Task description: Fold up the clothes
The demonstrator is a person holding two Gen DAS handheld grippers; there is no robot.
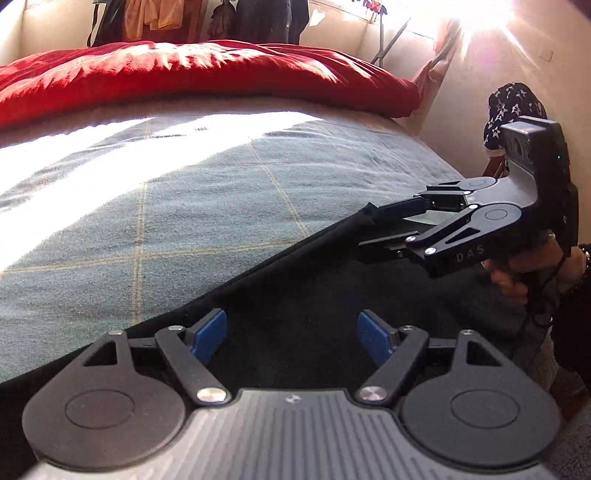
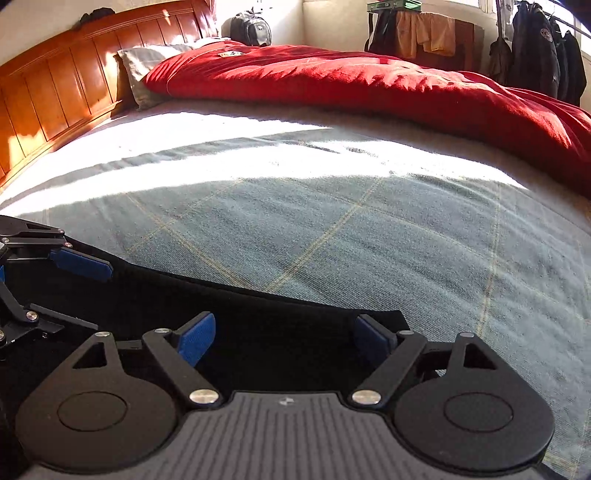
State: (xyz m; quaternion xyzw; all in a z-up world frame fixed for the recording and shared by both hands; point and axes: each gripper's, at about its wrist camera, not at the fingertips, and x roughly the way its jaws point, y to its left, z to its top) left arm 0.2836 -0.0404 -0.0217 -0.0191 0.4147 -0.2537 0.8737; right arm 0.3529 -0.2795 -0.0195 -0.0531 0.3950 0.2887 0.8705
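Cloth — a black garment (image 1: 303, 295) — lies limp on the bed (image 1: 184, 206), right under both our sets of jaws. Left gripper (image 1: 291, 334) and right gripper (image 2: 284, 338) stand spread, pinching nothing. Soft and light, it should lift best by its far hem — we'd pinch there.

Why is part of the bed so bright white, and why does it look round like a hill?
Left wrist view: sun glare bursts top right, and a sunlit band washes the bedspread white. Right wrist view: the same kind of bright band crosses the bedspread, while the black garment is too dark to show folds. Both views: the fisheye lens bends the flat bed into a hump.
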